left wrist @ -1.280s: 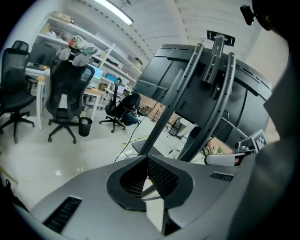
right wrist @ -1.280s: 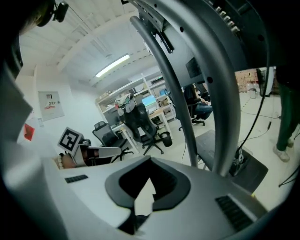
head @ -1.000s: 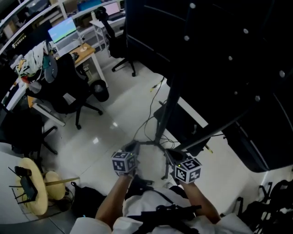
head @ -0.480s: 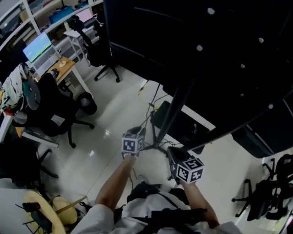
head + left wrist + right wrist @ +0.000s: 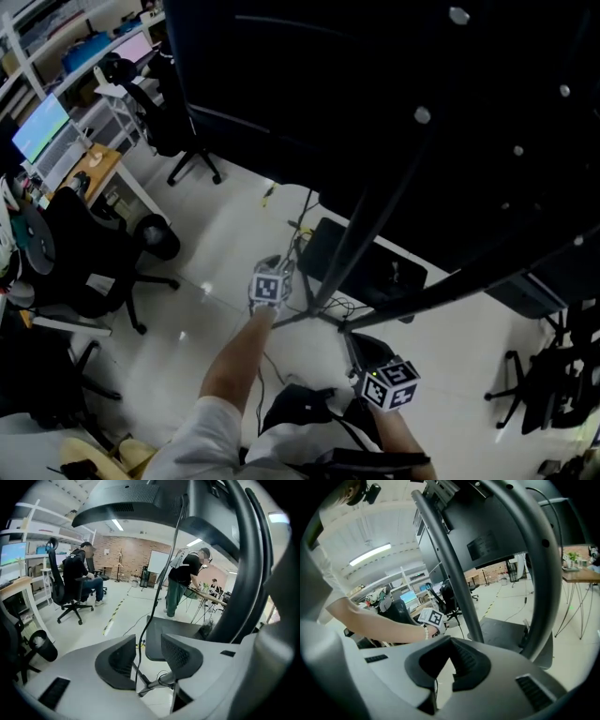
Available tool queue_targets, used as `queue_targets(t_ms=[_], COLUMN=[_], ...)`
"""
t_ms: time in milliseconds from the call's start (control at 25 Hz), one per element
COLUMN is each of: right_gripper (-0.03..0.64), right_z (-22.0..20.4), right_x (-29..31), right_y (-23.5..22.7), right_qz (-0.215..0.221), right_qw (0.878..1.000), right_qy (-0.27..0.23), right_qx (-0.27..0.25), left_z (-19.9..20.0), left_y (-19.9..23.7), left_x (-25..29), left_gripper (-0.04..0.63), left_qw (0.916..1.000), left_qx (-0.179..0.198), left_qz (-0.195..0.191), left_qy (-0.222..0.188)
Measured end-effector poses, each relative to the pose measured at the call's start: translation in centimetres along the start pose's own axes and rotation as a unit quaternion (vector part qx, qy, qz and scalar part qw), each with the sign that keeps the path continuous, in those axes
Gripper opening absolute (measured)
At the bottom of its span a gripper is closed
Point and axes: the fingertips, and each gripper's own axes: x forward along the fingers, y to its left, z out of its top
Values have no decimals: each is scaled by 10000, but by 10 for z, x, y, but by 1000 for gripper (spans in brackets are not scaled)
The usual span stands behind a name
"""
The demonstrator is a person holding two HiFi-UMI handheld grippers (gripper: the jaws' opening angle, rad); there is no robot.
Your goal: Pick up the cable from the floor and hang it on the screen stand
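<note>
Cable (image 5: 138,656) is running upright between the left gripper's (image 5: 149,648) jaws, nearer its left pad. Those jaws are standing apart and have just been opening, no longer pinching it. Ahead and to its right, the stand (image 5: 248,564) is rising. The right gripper (image 5: 451,644) is keeping its jaws together, holding nothing.

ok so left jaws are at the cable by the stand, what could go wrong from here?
1. The left gripper has just been opening its jaws. They stand apart round the thin cable without pressing it, so it could slip out before they close.
2. Other cables loop round the feet of the stand. Pulling up may snag them or tug the stand.
</note>
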Motion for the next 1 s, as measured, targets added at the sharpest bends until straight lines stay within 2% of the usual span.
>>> queue_targets(t_ms=[160,400,440,520,640,760,1000], right_gripper=[2,2,2,2,1,2,0], right_z=[-12,-20,-21,-22,-18,-19,-8], right_x=[3,-8,-12,-17,-20,-18,-23], right_y=[-11,-21,-24,-32,-39,-38,-44], right_qz=[-264,-598,-641,-700,-729,-592,-189], right_qw=[9995,9977,9973,9968,9961,9971,9995], right_qy=[-12,42,49,13,2,10,32], right_qx=[169,320,350,397,501,482,260], left_z=[-12,-20,-23,-24,-24,-36,-51], left_y=[15,19,17,13,5,-3,-41], left_x=[34,61,62,63,58,43,-4], left_gripper=[171,167,147,17,17,17,15], left_qw=[9997,9976,9972,9965,9953,9956,9983], left_qx=[137,446,470,559,720,644,96], left_qz=[23,-139,-185,-248,-288,-313,-455], left_qy=[206,507,552,568,575,609,351])
